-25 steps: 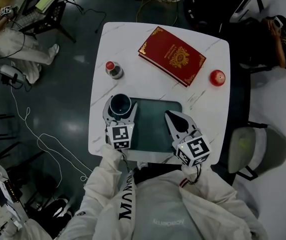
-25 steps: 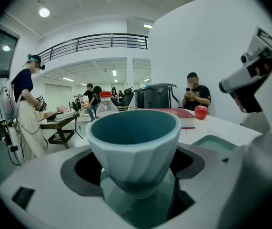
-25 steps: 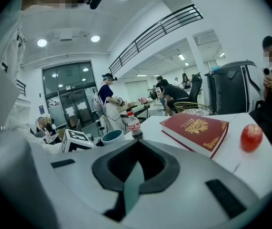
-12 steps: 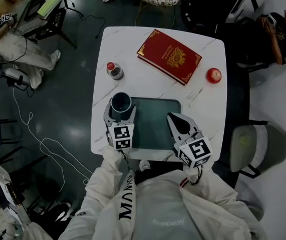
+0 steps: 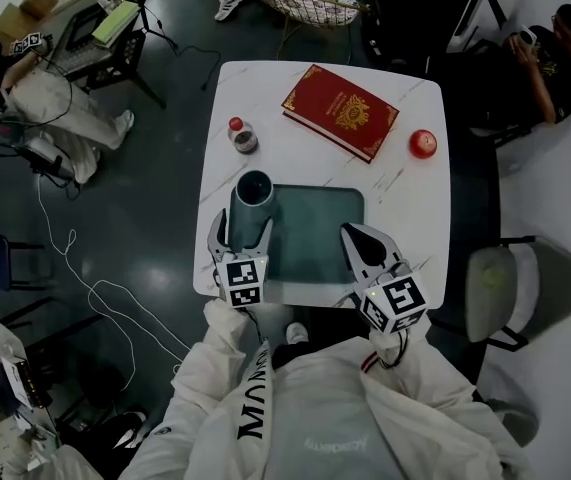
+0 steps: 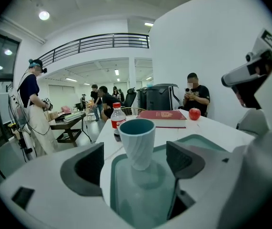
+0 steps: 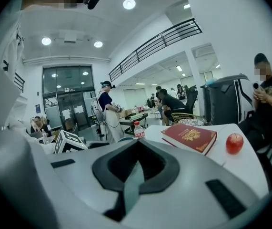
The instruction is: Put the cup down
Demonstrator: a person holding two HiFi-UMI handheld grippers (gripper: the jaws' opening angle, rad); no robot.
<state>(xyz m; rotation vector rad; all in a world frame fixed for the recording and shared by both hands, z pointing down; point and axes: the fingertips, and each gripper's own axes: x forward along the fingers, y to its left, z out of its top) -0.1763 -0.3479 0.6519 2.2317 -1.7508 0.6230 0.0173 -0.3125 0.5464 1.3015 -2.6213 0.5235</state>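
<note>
Cup: upright on tray, left end, axis vertical, straight ahead between the left jaws. Left hand-held gripper: wide open, clear of cup wall, gripping nothing. Right hand-held gripper: shut, empty, farther away. Beyond on desk: bottle, book, apple. Probably free to back straight off.

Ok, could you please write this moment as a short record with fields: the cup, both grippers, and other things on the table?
cup: upright on the teal tray, at its left side
left gripper: open, jaws either side of the cup, not touching
right gripper: shut, nothing in it, near the tray's right edge
table also holds: red book, apple, small bottle
</note>
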